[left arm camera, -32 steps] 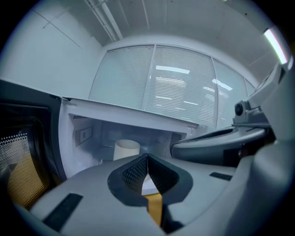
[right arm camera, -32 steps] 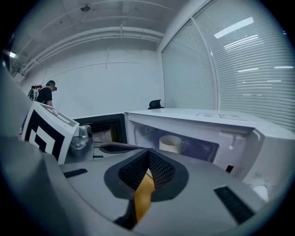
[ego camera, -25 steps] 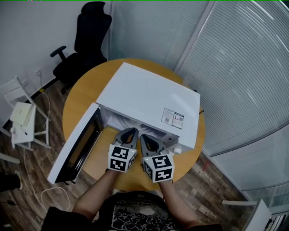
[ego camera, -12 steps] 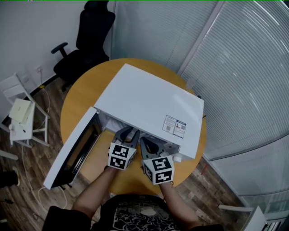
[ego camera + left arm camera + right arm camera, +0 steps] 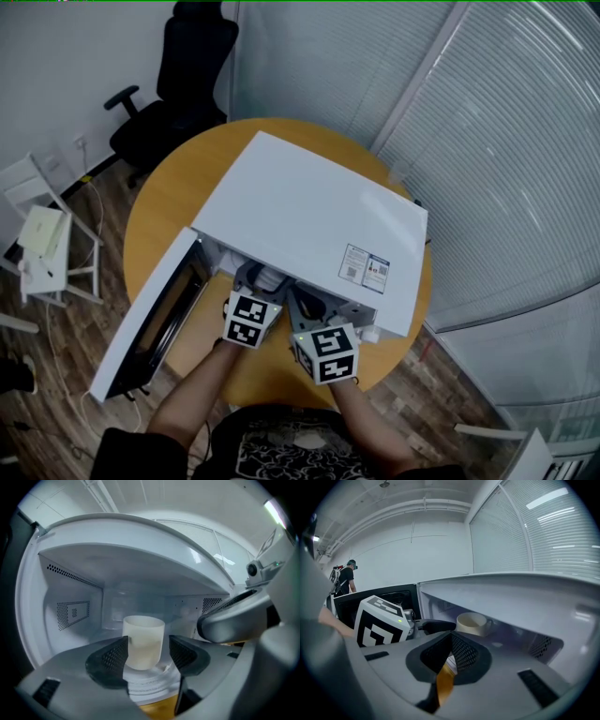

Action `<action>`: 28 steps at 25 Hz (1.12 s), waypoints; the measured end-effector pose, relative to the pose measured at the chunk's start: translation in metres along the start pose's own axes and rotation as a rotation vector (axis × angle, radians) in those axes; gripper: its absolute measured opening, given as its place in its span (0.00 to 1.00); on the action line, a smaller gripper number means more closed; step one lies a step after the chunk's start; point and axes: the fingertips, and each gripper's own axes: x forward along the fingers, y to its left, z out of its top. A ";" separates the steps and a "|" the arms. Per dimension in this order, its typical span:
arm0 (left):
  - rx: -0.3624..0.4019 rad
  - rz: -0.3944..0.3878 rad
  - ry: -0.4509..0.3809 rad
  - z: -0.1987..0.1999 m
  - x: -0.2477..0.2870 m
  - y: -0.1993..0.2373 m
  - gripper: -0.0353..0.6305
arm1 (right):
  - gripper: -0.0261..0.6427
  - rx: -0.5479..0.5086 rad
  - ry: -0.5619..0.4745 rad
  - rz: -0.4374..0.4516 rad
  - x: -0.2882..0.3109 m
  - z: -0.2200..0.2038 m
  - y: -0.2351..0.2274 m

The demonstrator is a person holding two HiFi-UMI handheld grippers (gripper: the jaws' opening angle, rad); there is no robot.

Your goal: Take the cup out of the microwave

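Note:
A pale cup [image 5: 143, 641] stands upright on the glass turntable [image 5: 147, 686] inside the white microwave [image 5: 309, 211], whose door [image 5: 155, 314] hangs open to the left. My left gripper [image 5: 149, 654] is at the oven's mouth. Its jaws have just been opening, and the cup stands in the gap between the pads [image 5: 114, 656], slightly beyond them and not pressed. My right gripper [image 5: 450, 641] is beside it to the right, jaws shut with nothing between them. From the right gripper view the cup [image 5: 472, 623] shows its handle on the right, past the left gripper [image 5: 436, 626].
The microwave sits on a round wooden table [image 5: 164, 202]. A black office chair [image 5: 178, 94] stands behind it, a white folding chair [image 5: 42, 244] to the left with cables on the floor. Blinds cover the glass walls on the right.
Both grippers have moved forward into the microwave's opening. The left jaws, shut a second ago, now stand apart around the cup. The right jaws have stayed shut.

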 end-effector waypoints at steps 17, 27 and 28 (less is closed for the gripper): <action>0.032 -0.065 0.033 -0.002 0.031 0.007 0.69 | 0.06 0.028 -0.003 -0.026 0.004 -0.002 -0.008; 0.057 -0.086 0.064 -0.005 0.043 0.005 0.77 | 0.06 0.037 -0.004 -0.043 0.000 -0.003 -0.015; 0.060 -0.085 0.063 -0.004 0.044 0.004 0.77 | 0.06 0.036 -0.005 -0.045 -0.001 -0.004 -0.015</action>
